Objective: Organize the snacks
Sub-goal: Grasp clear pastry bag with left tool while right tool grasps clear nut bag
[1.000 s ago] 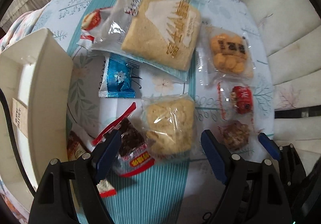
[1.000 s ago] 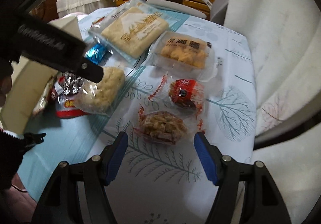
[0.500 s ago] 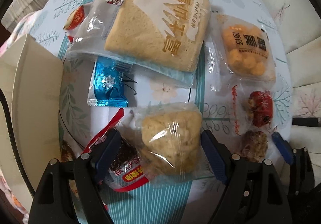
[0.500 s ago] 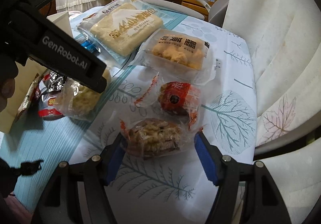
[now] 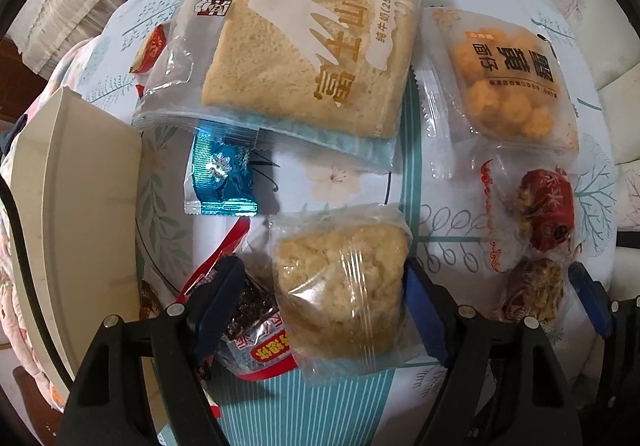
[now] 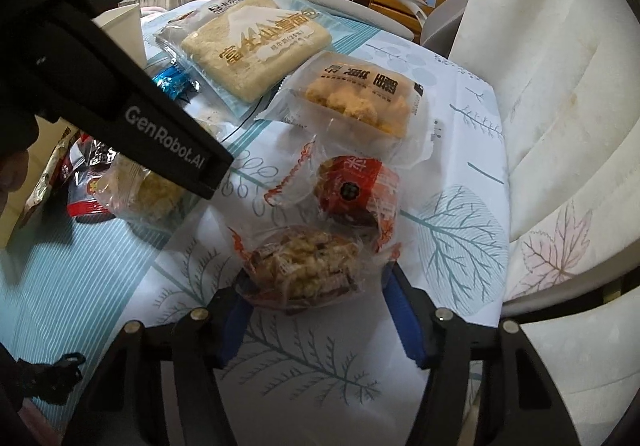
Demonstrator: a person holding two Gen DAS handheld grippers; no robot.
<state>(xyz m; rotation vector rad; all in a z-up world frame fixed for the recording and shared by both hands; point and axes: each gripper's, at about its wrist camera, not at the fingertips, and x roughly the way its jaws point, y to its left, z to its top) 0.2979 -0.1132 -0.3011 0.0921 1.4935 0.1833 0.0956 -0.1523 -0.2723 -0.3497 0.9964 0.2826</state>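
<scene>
Our left gripper point(image 5: 324, 286) has just been closing around the clear-wrapped pale crumbly cake point(image 5: 340, 278), our right gripper point(image 6: 312, 310) around the clear-wrapped brown nut cluster point(image 6: 304, 262); beyond lies the big bagged sponge bread point(image 5: 308, 54) on the leaf-printed tablecloth point(image 6: 460, 246).

We read "CALLETON" with the Chinese characters 卡尔顿 on the large bread packet point(image 5: 304, 46) near the far edge of the table point(image 5: 332, 178), along with big gold characters and "(25%)". From the right wrist view, we read "GenRobot.AI" in white on the black body of the left gripper point(image 6: 168, 140). The yellow puff packet point(image 5: 508, 86), the red-wrapped snack point(image 5: 548, 210) and the red-edged dark packet point(image 5: 256, 338) carry Chinese print we cannot make out.
</scene>
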